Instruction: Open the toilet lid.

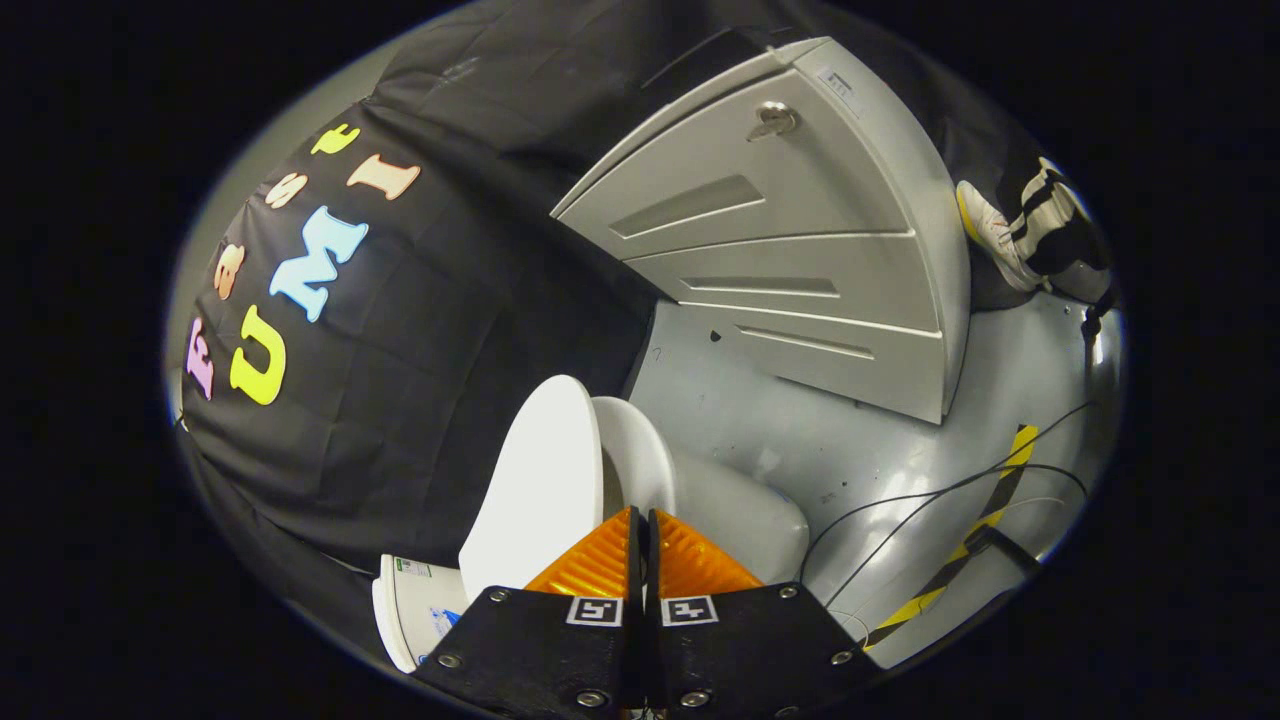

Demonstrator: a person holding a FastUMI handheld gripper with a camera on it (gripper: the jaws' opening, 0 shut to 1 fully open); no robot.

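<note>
Low in the centre of the frame, the gripper [643,530] has its two fingers pressed together with nothing between them. Left of the fingers, at the lower left, a white tank [420,600] with a label sits against the black booth wall. Just ahead of the fingertips, the toilet lid [540,490] stands raised on edge, with the seat [635,455] just to its right and the bowl [745,525] beyond that. To the upper right a grey drawer cabinet [800,260] stands on the floor, with cables [930,500] and a striped tape line [990,510] at the lower right. The lid looks nearly or fully open; if it must go further, a gentle push with the closed tips towards the tank should do, without jamming against the seat.
</note>
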